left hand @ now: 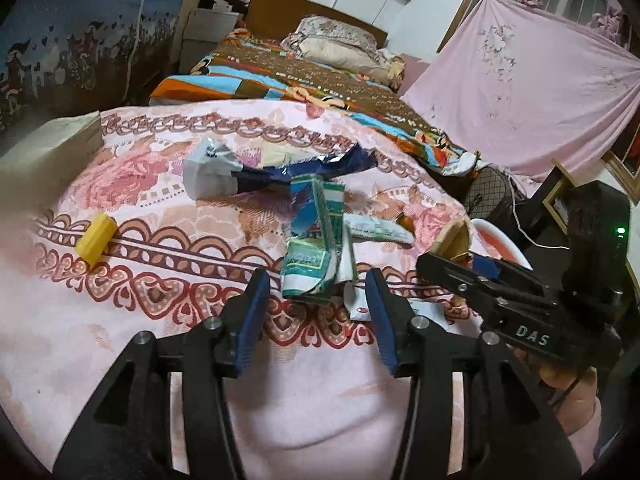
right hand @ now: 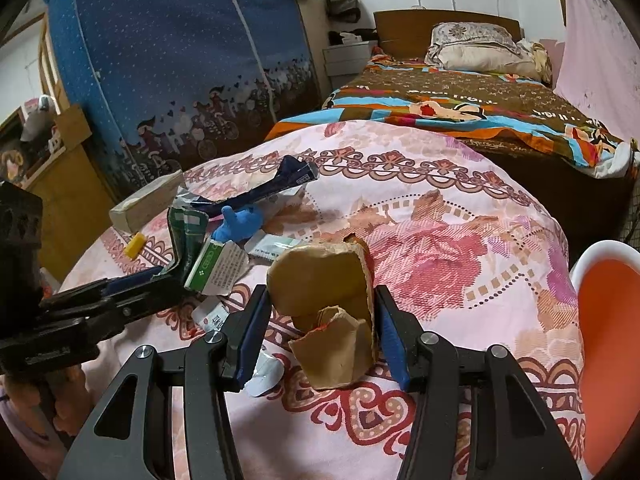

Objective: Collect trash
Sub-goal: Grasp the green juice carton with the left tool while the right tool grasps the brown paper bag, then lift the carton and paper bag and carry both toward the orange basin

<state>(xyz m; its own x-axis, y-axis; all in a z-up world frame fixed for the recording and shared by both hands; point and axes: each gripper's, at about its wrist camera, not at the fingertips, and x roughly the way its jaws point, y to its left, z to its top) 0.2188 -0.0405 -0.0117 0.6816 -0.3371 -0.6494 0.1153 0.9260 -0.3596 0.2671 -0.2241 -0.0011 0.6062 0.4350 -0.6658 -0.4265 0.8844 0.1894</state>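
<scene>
Two grippers: your right gripper [right hand: 322,320] clamps the brown cardboard piece [right hand: 328,300]; your left gripper [left hand: 314,308] gapes apart before the green carton [left hand: 314,240].
Right view only: blue toy [right hand: 238,222] behind that carton.

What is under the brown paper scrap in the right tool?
Under the brown paper scrap only the pink flowered blanket shows, with a white wrapper at its left. What lies directly beneath it is hidden.

pink flowered bedspread [right hand: 440,240]: soft matt cloth | brown torn box [right hand: 324,300]: rough matt cardboard | green carton [left hand: 316,240]: creased glossy printed card | dark blue wrapper [left hand: 312,168]: shiny crinkled foil | yellow block [left hand: 96,238]: smooth plastic | right claw [right hand: 320,334]: matt black plastic, blue ribbed pads, metal pins
</scene>
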